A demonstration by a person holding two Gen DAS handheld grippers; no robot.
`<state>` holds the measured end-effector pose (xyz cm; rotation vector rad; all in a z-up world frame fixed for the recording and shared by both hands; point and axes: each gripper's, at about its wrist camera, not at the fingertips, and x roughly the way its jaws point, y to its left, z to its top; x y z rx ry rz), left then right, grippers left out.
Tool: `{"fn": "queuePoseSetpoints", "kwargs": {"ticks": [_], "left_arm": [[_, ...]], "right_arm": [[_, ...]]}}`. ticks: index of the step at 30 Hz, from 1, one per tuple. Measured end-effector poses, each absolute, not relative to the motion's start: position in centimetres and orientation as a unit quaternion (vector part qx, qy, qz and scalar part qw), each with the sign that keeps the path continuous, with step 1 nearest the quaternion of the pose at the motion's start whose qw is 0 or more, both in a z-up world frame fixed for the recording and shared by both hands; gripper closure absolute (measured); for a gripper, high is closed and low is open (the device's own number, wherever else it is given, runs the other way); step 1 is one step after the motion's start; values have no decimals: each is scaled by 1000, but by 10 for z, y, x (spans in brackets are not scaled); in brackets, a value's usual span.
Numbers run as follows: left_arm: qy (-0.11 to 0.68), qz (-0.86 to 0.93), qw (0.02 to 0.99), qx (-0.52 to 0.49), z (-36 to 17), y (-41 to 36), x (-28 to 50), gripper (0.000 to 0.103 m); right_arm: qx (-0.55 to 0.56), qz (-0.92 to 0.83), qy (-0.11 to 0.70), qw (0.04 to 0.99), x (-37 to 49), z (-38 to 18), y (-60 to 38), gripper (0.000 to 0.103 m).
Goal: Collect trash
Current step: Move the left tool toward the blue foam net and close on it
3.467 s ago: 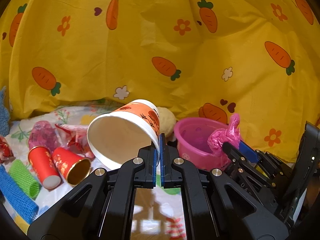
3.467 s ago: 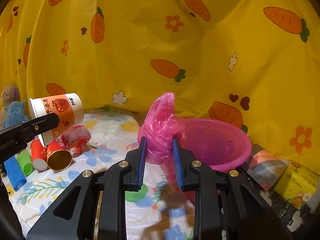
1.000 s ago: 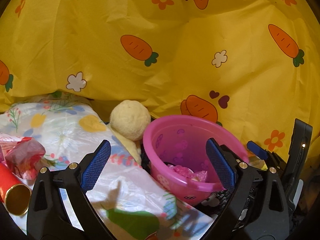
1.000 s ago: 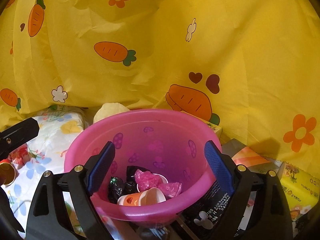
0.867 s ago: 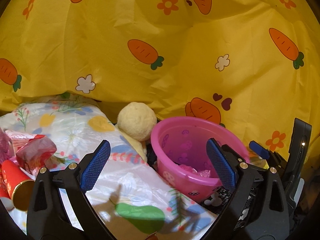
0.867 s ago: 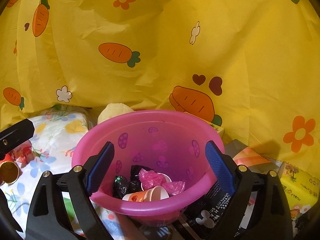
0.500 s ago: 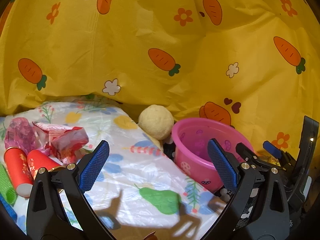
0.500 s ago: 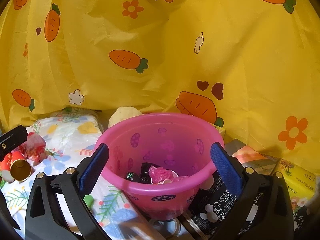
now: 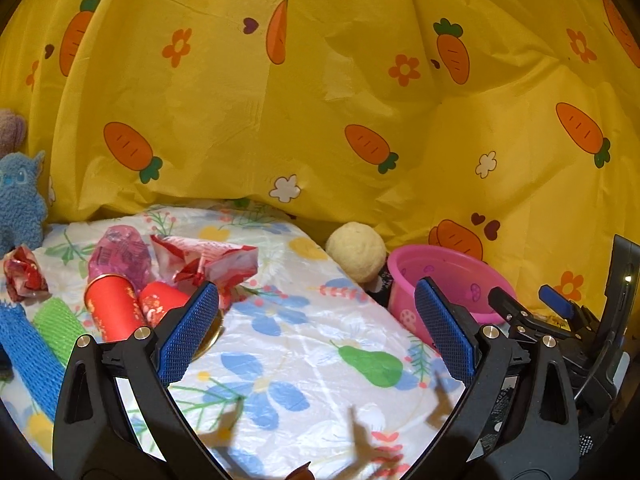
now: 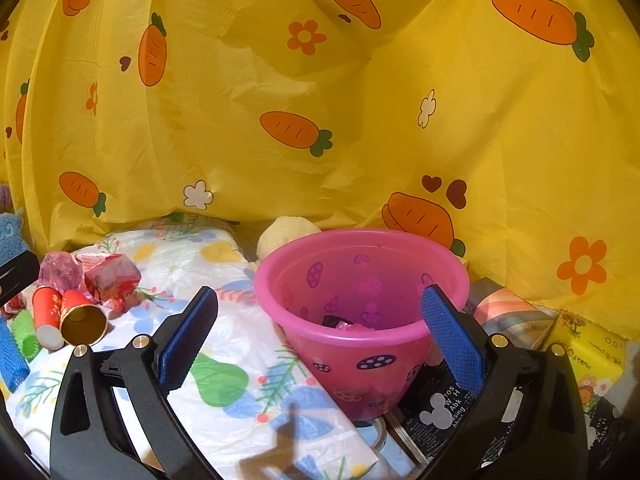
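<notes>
A pink bucket (image 10: 360, 336) stands off the right edge of the flowered sheet (image 10: 224, 364), with pink and dark trash low inside it. My right gripper (image 10: 316, 340) is open and empty just in front of the bucket. My left gripper (image 9: 316, 336) is open and empty above the sheet (image 9: 304, 360); the bucket (image 9: 448, 280) lies to its right. On the sheet's left lie two red paper cups (image 9: 114, 308), a red-and-white wrapper (image 9: 216, 264), a pink crumpled bag (image 9: 120, 252), a small red wrapper (image 9: 24, 272), and green (image 9: 60, 328) and blue (image 9: 28, 364) foam nets.
A yellow carrot-print cloth (image 9: 320, 100) hangs across the back. A cream ball (image 9: 356, 250) sits between sheet and bucket. A blue plush toy (image 9: 20, 200) stands at far left. Boxes and a yellow tissue pack (image 10: 588, 356) crowd the right of the bucket.
Both grippers, shut on a large paper cup and a pink bag earlier, now stand open and empty. Both pulled back from the bucket; the left swung left, bringing the cups and wrappers into view.
</notes>
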<state>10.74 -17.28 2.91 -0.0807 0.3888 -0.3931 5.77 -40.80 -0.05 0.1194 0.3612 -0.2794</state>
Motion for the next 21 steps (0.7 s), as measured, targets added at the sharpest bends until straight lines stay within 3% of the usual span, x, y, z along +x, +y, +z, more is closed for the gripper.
{"fn": "queuePoseSetpoints", "kwargs": {"ticks": [21], "left_arm": [[196,-47,978,-62,7,-36,65,6]], "right_arm": [[47,-29,193,980,53,-7,-289,6]]}}
